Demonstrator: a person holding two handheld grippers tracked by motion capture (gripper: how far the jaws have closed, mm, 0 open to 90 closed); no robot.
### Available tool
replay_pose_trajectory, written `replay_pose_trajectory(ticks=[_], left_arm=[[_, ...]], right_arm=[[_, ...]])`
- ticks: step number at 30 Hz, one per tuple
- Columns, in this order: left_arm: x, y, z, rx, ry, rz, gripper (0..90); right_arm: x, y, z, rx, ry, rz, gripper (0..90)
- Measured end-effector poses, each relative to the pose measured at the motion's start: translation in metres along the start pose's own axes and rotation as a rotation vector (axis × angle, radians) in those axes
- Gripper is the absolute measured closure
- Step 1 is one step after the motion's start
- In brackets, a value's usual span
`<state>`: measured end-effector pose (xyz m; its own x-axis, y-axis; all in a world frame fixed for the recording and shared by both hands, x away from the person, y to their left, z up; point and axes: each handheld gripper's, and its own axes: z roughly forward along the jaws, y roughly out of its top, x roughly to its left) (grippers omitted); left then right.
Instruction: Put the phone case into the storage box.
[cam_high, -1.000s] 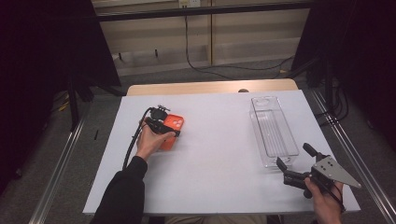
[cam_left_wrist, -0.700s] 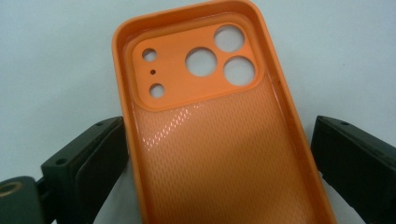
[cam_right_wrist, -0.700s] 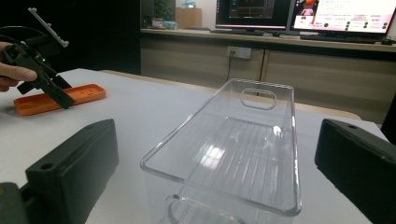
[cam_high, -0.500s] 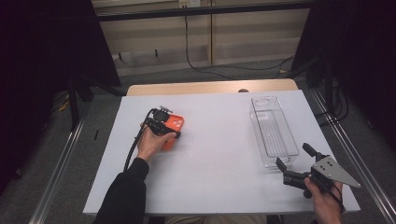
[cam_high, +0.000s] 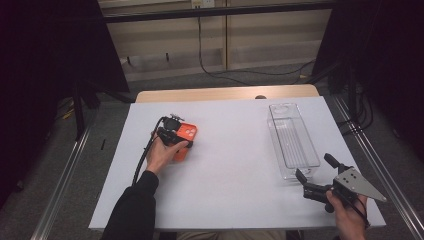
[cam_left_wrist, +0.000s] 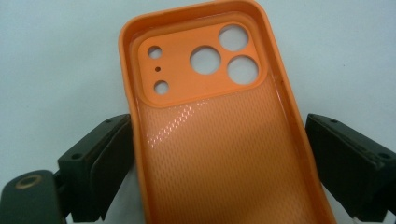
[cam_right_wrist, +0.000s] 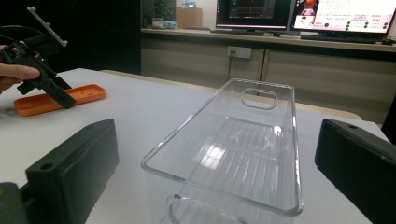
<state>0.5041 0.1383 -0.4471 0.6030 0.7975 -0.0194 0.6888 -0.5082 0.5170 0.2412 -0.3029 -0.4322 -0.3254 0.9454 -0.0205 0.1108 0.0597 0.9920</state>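
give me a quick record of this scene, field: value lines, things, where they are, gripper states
surface: white table
orange phone case: lies flat on the table's left part, inner side up, camera cutouts at its far end
left gripper: open, jaws down either side of the case, a gap showing on the left side, contact on the right unclear
clear plastic bin: empty, upright, on the table's right part
right gripper: open, jaws pointing at the bin's near end, not touching it
likely next: left jaws close on the case
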Motion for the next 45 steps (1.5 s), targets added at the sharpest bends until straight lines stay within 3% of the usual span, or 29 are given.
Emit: replay_pose_trajectory(ticks=[10,33,42,45], left_arm=[[-0.002,0.002,-0.002,0.015,0.015,-0.008,13.2],[-0.004,0.0,-0.004,-0.014,0.029,-0.017,13.9],[-0.006,-0.001,-0.011,-0.049,0.044,-0.006,14.0],[-0.008,0.0,-0.018,-0.088,0.046,-0.018,13.9]], right_arm=[[0.0,0.0,0.0,0.002,-0.001,0.002,0.0],[-0.001,0.0,0.0,-0.002,-0.001,0.003,0.0],[-0.001,0.0,-0.001,-0.004,0.0,0.005,0.0],[-0.001,0.0,-0.001,-0.004,0.0,0.006,0.0]])
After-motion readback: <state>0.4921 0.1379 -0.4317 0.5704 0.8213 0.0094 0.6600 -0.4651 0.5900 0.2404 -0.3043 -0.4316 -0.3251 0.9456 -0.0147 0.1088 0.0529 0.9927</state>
